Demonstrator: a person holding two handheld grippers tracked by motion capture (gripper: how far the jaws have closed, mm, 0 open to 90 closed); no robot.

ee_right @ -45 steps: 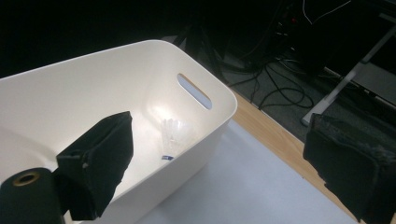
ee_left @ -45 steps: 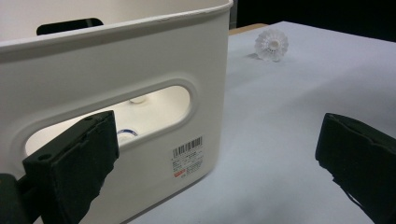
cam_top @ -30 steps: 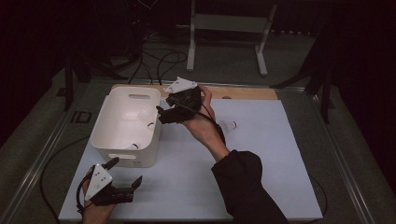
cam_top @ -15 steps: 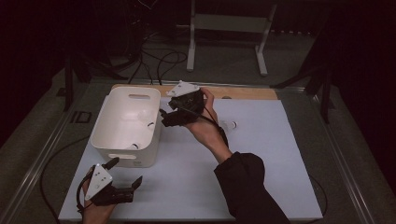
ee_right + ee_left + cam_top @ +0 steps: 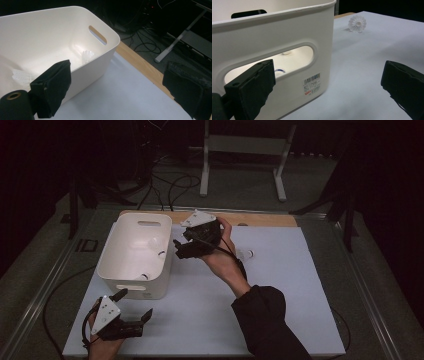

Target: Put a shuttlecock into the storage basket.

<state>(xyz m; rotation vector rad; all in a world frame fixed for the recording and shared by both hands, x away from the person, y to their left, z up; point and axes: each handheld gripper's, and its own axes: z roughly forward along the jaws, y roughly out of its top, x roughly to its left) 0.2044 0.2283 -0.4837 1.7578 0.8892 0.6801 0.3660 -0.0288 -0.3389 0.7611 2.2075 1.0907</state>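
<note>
Drawn back from the white bin [image 5: 136,252] since a second ago, the right hand-held gripper [image 5: 180,249] gapes empty beside its rim; shuttlecocks [image 5: 87,56] lie inside, another shuttlecock [image 5: 246,254] waits mid-worktop, the left hand-held gripper [image 5: 134,307] idles wide open at the near-left corner.

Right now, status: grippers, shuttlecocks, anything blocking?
Left gripper open, low beside bin. Right gripper open, empty, at bin's rim. Shuttlecocks in bin; one shuttlecock on mat. Nothing blocking it.
</note>
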